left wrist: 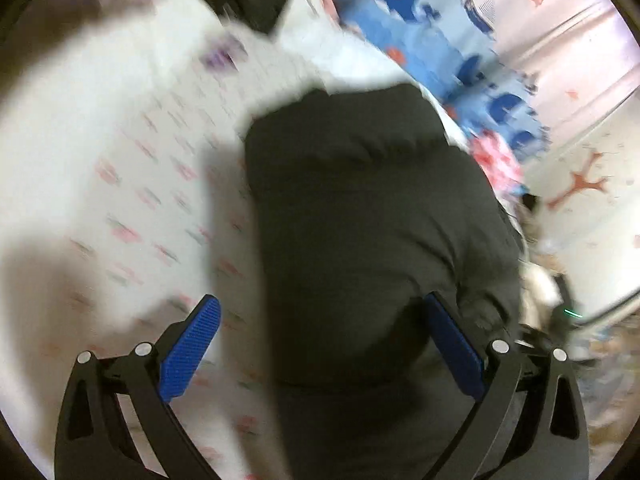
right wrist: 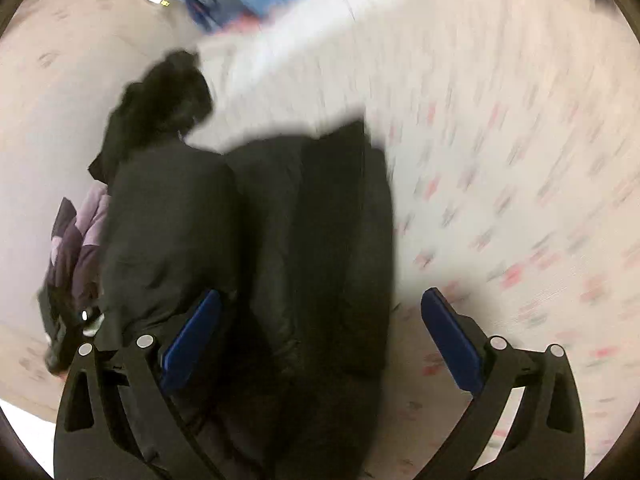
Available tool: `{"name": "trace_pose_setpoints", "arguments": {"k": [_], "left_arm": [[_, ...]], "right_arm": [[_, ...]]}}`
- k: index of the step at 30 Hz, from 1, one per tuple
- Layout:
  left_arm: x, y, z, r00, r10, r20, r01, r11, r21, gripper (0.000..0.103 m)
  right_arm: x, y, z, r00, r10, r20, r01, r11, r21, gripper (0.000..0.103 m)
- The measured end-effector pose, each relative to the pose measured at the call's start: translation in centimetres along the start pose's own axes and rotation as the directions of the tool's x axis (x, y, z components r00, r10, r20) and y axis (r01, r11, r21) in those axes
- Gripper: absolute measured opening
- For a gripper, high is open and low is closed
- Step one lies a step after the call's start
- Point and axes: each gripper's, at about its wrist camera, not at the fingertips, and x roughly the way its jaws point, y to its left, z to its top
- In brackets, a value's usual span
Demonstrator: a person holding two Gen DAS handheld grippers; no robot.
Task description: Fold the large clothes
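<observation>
Left gripper point(left wrist: 320, 344) wide open, blue pads point(left wrist: 192, 344) apart, over black garment point(left wrist: 372, 220) spread on white patterned sheet point(left wrist: 132, 184). Blue printed fabric point(left wrist: 440, 40) beyond, top right. Blurry pic.

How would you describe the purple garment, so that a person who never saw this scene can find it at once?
Start from the white bed sheet with small pink prints, and find the big black padded coat lying on it. In the right wrist view, the purple garment lies crumpled at the coat's left edge. Its lilac and dark purple panels set it apart from the all-black coat.
</observation>
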Motion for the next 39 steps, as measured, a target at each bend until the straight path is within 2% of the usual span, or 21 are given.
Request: {"name": "trace_pose_setpoints", "arguments": {"k": [1, 2, 4, 6, 9, 10, 12, 14, 16, 18, 20, 23, 25, 26, 27, 29, 31, 35, 36, 38, 39], "left_arm": [[1.6, -0.6, -0.6, 0.996, -0.071, -0.053, 0.071, 0.997, 0.005, 0.097], [2.0, -1.4, -1.0, 0.996, -0.08, -0.049, 0.081, 0.996, 0.023, 0.097], [0.9, -4.5, -1.8, 1.0, -0.027, 0.01, 0.025, 0.989, 0.144, 0.097], [-1.9, -5.8, -2.3, 0.996, -0.011, 0.091, -0.005, 0.985, 0.174, 0.097], [-6.5, -5.5, -3.2, 0.972, 0.092, 0.217, -0.136, 0.971, 0.197, 0.097], [-6.7, -4.6, -3.3, 0.965, 0.143, 0.221, -0.186, 0.964, 0.188, 0.097], [-5.5, -1.6, -2.9, 0.96, 0.232, 0.153, -0.254, 0.957, 0.138, 0.097], [-5.4, 1.0, -3.0, 0.964, 0.238, 0.12, -0.244, 0.969, 0.043, 0.097], [-7.1, 0.5, -3.7, 0.95, 0.257, 0.176, -0.268, 0.962, 0.043, 0.097], [-8.4, -1.0, -4.4, 0.927, 0.276, 0.252, -0.303, 0.95, 0.074, 0.097], [-9.5, -3.0, -5.3, 0.913, 0.246, 0.325, -0.296, 0.949, 0.114, 0.097], [-8.6, -4.6, -6.1, 0.916, 0.23, 0.329, -0.3, 0.937, 0.18, 0.097], [-6.8, -4.8, -5.9, 0.909, 0.282, 0.307, -0.353, 0.913, 0.206, 0.097], [-6.1, -4.7, -6.2, 0.904, 0.297, 0.306, -0.369, 0.905, 0.212, 0.097], [-5.6, -4.4, -6.2, 0.905, 0.302, 0.299, -0.372, 0.903, 0.216, 0.097], [-5.4, -4.5, -6.3, 0.912, 0.306, 0.271, -0.371, 0.9, 0.229, 0.097], [-6.2, -5.2, -7.2, 0.901, 0.338, 0.273, -0.401, 0.889, 0.22, 0.097], [-7.7, -5.9, -9.7, 0.89, 0.364, 0.275, -0.417, 0.893, 0.167, 0.097], [-8.0, -6.0, -10.4, 0.891, 0.362, 0.275, -0.412, 0.898, 0.155, 0.097], [-7.8, -6.1, -11.5, 0.881, 0.385, 0.275, -0.429, 0.895, 0.123, 0.097], [-7.6, -6.0, -12.1, 0.876, 0.403, 0.264, -0.443, 0.89, 0.111, 0.097]], "right_arm": [[1.9, -0.1, -0.2, 0.996, 0.072, -0.044, -0.07, 0.997, 0.045, 0.097], [3.1, 0.5, -0.4, 0.992, 0.114, -0.051, -0.112, 0.992, 0.053, 0.097], [4.5, 3.2, -0.9, 0.991, 0.127, -0.032, -0.127, 0.992, -0.006, 0.097], [5.3, 5.7, -0.8, 0.978, 0.206, -0.043, -0.207, 0.978, -0.023, 0.097], [6.9, 9.8, -0.8, 0.958, 0.264, -0.11, -0.276, 0.954, -0.118, 0.097], [7.9, 10.7, -0.9, 0.963, 0.228, -0.145, -0.248, 0.958, -0.145, 0.097], [10.1, 11.6, -1.3, 0.97, 0.116, -0.216, -0.159, 0.969, -0.191, 0.097], [9.4, 11.0, -1.3, 0.976, 0.106, -0.192, -0.137, 0.978, -0.158, 0.097], [5.8, 11.4, -1.2, 0.995, 0.092, -0.031, -0.097, 0.979, -0.182, 0.097], [2.0, 14.2, -1.0, 0.984, 0.126, 0.128, -0.087, 0.957, -0.276, 0.097], [0.4, 18.6, -0.8, 0.967, 0.19, 0.17, -0.112, 0.916, -0.385, 0.097], [1.7, 23.6, -1.7, 0.973, 0.202, 0.109, -0.122, 0.857, -0.501, 0.097], [6.5, 24.4, -2.2, 0.999, 0.049, 0.012, -0.037, 0.875, -0.483, 0.097], [9.8, 23.4, -2.6, 0.999, -0.027, -0.047, 0.002, 0.878, -0.479, 0.097], [11.5, 22.5, -2.7, 0.998, -0.014, -0.063, -0.017, 0.883, -0.469, 0.097], [11.0, 20.8, -3.0, 0.997, -0.014, -0.077, -0.019, 0.908, -0.419, 0.096], [7.8, 21.0, -4.2, 1.0, -0.017, -0.021, 0.007, 0.911, -0.412, 0.096], [0.4, 21.6, -9.9, 0.984, 0.083, 0.16, 0.019, 0.834, -0.551, 0.096], [0.2, 21.3, -11.1, 0.985, 0.065, 0.159, 0.037, 0.823, -0.567, 0.096], [3.0, 20.6, -13.3, 0.991, -0.096, 0.094, 0.134, 0.782, -0.609, 0.096], [4.7, 19.5, -13.8, 0.995, -0.101, 0.023, 0.095, 0.798, -0.595, 0.096]]}}
